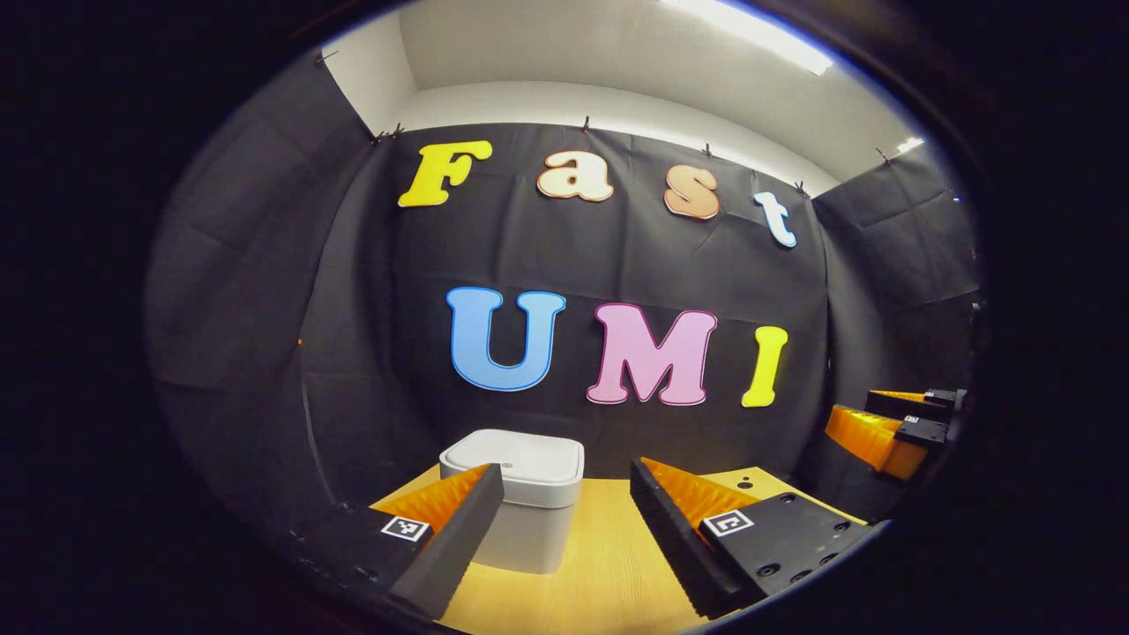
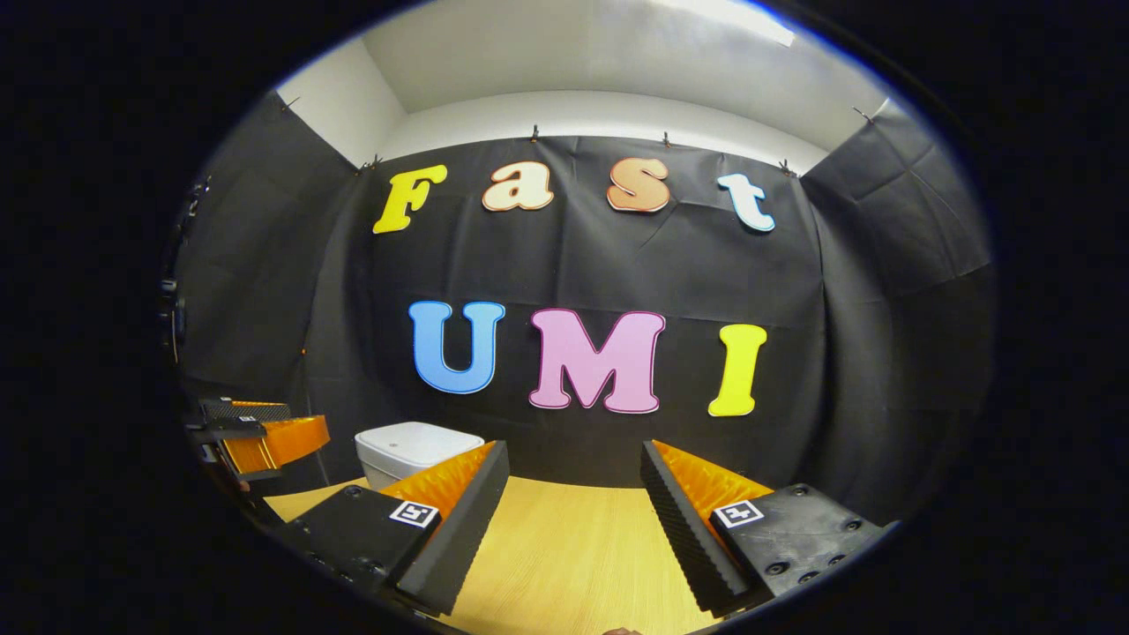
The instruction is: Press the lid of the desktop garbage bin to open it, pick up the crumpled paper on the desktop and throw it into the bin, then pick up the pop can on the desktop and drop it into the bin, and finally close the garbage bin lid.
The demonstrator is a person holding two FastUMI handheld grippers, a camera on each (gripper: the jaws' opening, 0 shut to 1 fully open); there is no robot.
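- Two fingers of the left gripper (image 1: 564, 529) stick out at the bottom of the left gripper view, spread wide apart, with nothing held between them.
- Just past them stands the garbage bin (image 1: 520, 498), white and boxy, with its lid (image 1: 516, 457) down flat. One finger covers part of its near side in the picture, but I cannot tell if it touches.
- Under the bin is a wooden table (image 1: 600, 564), light yellow with fine lines in the wood.
- Off to the far right of that view, the right gripper (image 1: 895, 423) hangs in the air, well apart from the bin.
- Seen from the right gripper view, the right gripper's own fingers (image 2: 481, 516) are also spread wide, holding nothing.
- Bare table shows between them.
- From there the bin sits on the left, at the back of the table, near the wall.
- Black cloth (image 2: 882, 291) hangs all around the booth.
- Above the cloth are a white wall (image 2: 609, 115) and ceiling, with a bright light (image 1: 750, 31).
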